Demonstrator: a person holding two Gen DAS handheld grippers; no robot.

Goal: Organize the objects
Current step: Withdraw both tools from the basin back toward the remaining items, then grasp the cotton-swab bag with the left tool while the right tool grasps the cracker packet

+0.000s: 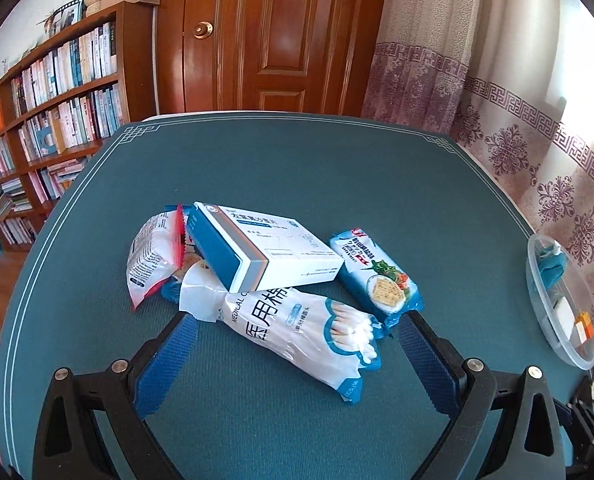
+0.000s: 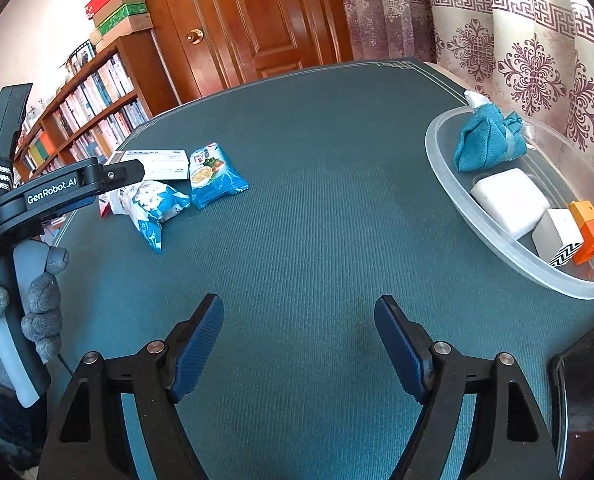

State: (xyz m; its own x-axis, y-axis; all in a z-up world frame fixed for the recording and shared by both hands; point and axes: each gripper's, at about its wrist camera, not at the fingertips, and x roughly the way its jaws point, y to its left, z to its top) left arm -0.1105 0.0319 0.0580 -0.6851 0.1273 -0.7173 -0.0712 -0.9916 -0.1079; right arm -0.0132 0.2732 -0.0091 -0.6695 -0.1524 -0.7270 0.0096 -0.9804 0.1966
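A pile lies on the green table mat: a white-and-blue medicine box (image 1: pixel 273 252), a bag of cotton swabs (image 1: pixel 297 324), a blue cracker packet (image 1: pixel 377 272) and a white-and-red snack packet (image 1: pixel 153 260). My left gripper (image 1: pixel 297 328) is open, its jaws standing either side of the swab bag. The pile also shows in the right wrist view, with the box (image 2: pixel 153 164), the cracker packet (image 2: pixel 213 178) and the swab bag (image 2: pixel 153 204). My right gripper (image 2: pixel 299 316) is open and empty over bare mat. A clear plastic bin (image 2: pixel 497 240) stands at the right.
The bin holds a teal cloth (image 2: pixel 485 140), a white block (image 2: pixel 509 200), a small white box (image 2: pixel 557 236) and an orange block (image 2: pixel 589 232). A bookshelf (image 1: pixel 49 120), a wooden door (image 1: pixel 273 36) and curtains (image 1: pixel 517 120) stand behind the table. A dark object (image 2: pixel 577 372) lies at the table's right edge.
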